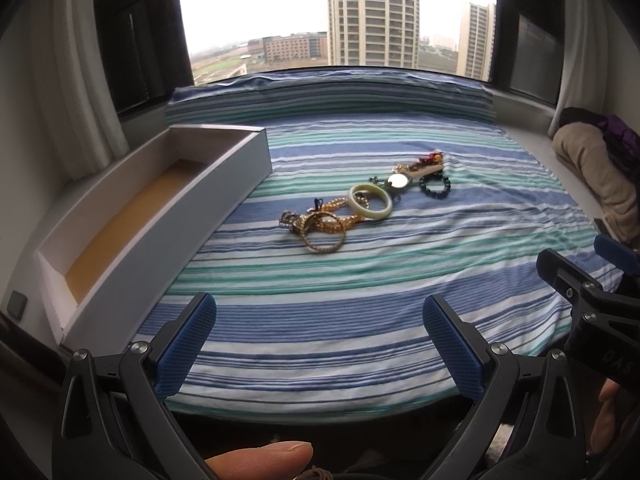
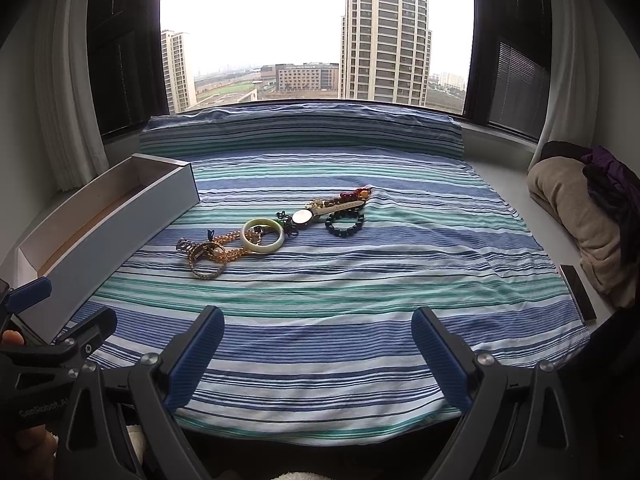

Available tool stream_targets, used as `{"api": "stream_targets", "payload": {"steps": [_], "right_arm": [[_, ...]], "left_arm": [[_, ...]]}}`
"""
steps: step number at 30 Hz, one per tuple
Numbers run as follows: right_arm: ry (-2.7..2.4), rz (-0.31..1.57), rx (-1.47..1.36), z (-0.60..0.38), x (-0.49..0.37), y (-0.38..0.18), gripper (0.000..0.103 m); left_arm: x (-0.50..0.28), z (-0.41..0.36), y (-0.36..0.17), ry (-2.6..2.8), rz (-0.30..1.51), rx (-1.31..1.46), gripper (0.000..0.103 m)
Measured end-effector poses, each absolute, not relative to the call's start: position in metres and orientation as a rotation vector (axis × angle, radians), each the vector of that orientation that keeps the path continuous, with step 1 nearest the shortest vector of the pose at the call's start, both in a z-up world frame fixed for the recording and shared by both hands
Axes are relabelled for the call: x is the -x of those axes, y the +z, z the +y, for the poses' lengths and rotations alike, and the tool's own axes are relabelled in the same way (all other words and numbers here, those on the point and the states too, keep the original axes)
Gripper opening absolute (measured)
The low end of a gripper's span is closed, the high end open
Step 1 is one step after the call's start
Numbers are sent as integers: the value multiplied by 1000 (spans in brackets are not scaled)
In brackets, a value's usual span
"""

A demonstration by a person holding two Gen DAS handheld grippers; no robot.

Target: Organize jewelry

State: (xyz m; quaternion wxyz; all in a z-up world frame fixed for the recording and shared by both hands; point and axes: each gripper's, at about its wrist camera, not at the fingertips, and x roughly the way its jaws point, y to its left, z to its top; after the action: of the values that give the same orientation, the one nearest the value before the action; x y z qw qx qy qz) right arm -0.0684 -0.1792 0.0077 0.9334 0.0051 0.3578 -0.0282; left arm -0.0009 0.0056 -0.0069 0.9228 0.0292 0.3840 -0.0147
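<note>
Both claws released, nothing picked yet
My left claw (image 1: pixel 320 344) may snag tangled gold bangle (image 1: pixel 324 234) and bead chain (image 1: pixel 340 204), dragging both

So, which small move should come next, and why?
Probably move the left gripper forward to the gold bangle, the nearest piece. Both grippers are open and hold nothing, the jewelry lies on the striped sheet, and the white box looks empty.

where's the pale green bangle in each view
Left wrist: pale green bangle sits right of centre, in the jewelry row.
Right wrist: the bangle lies left of centre.
Shared landmark: the white box, left of the bangle in both.
</note>
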Motion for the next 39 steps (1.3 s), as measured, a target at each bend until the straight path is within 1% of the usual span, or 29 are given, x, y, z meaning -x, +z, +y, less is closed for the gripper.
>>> {"api": "stream_targets", "payload": {"steps": [17, 24, 30, 39], "right_arm": [[-62, 745, -17, -181, 66, 4, 97], [-62, 747, -13, -181, 67, 3, 97], [-52, 762, -12, -178, 63, -1, 97], [-43, 783, -10, -176, 56, -9, 97]], "left_arm": [[0, 13, -12, -29, 785, 10, 103], [4, 18, -15, -14, 764, -39, 103], [-4, 26, -24, 1, 806, -35, 103], [-11, 21, -29, -1, 817, -47, 103]]}}
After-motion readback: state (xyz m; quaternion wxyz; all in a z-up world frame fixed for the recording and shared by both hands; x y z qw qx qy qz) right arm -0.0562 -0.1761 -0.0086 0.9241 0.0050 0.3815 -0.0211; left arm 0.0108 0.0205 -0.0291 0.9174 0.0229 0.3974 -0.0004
